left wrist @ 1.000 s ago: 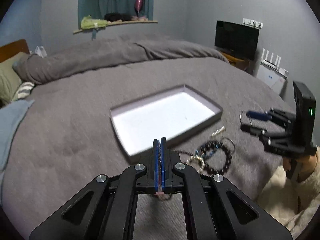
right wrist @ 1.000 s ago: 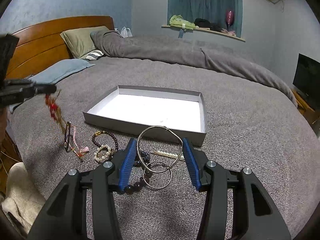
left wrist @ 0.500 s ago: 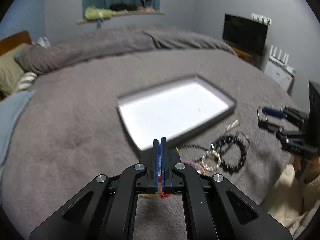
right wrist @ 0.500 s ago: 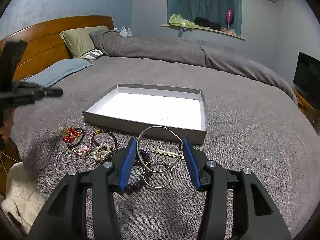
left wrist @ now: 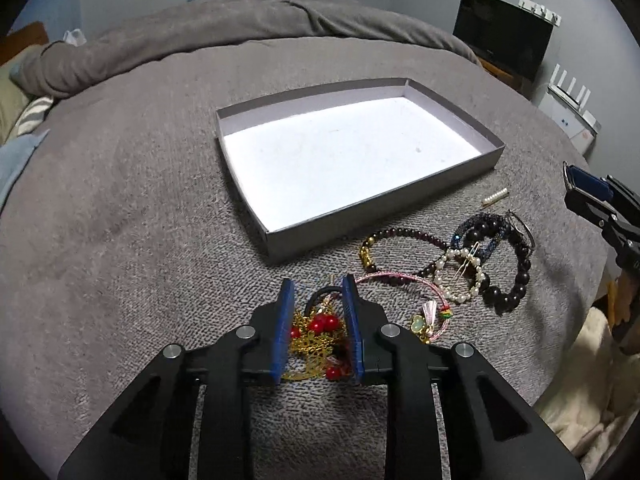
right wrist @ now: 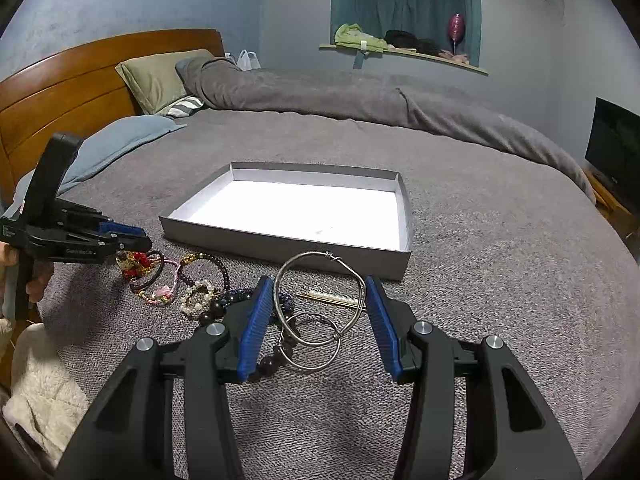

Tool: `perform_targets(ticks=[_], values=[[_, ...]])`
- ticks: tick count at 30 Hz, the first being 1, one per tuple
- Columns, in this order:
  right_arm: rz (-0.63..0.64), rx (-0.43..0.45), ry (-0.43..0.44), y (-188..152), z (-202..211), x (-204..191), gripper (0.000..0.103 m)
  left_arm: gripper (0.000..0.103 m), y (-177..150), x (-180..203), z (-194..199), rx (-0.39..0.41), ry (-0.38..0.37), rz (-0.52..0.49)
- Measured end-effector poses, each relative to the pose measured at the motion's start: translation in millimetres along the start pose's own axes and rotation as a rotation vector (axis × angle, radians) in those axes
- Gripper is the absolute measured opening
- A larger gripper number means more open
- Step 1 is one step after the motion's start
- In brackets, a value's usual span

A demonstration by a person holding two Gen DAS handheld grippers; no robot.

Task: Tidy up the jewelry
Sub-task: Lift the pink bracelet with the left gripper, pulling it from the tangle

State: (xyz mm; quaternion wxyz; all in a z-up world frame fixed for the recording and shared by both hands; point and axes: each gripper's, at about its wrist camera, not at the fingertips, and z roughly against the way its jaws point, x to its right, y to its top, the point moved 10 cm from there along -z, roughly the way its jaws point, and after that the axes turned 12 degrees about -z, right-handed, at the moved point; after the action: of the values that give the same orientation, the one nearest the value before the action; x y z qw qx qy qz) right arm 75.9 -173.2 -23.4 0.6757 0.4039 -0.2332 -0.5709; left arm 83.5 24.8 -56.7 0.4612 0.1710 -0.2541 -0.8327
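A shallow grey box (left wrist: 452, 168) with a white floor lies on the grey bed cover; it also shows in the right wrist view (right wrist: 404, 256). Jewelry lies in front of it. My left gripper (left wrist: 318, 292) is open, its jaws on either side of a gold chain piece with red beads (left wrist: 318, 330) that rests on the cover. Beside it lie a pink cord bracelet (left wrist: 404, 280), a pearl bracelet (left wrist: 460, 276) and dark bead bracelets (left wrist: 516, 276). My right gripper (right wrist: 318, 292) is open, with two silver wire hoops (right wrist: 320, 300) between its jaws on the cover.
A pearl hairpin (right wrist: 332, 298) lies near the box's front wall. A rumpled grey duvet (right wrist: 340, 96) and pillows (right wrist: 160, 76) lie at the far side by the wooden headboard (right wrist: 60, 80). A TV (left wrist: 504, 36) stands at the right. A cream fleece (right wrist: 40, 392) lies at the bed edge.
My left gripper came down to the bed cover with the red-beaded gold piece and opened; the piece now lies between its jaws. The right gripper has not moved.
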Motion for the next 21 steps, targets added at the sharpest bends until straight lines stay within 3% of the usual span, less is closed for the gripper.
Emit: perform_targets(ticks=[6, 21], values=[[-0.004, -0.001, -0.002, 0, -1, 0, 0.048, 0.025, 0, 12, 0, -0.003, -0.038, -0.023], [-0.014, 0.002, -0.004, 1, 1, 5, 0.048, 0.025, 1, 85, -1, -0.010, -0.158, -0.156]])
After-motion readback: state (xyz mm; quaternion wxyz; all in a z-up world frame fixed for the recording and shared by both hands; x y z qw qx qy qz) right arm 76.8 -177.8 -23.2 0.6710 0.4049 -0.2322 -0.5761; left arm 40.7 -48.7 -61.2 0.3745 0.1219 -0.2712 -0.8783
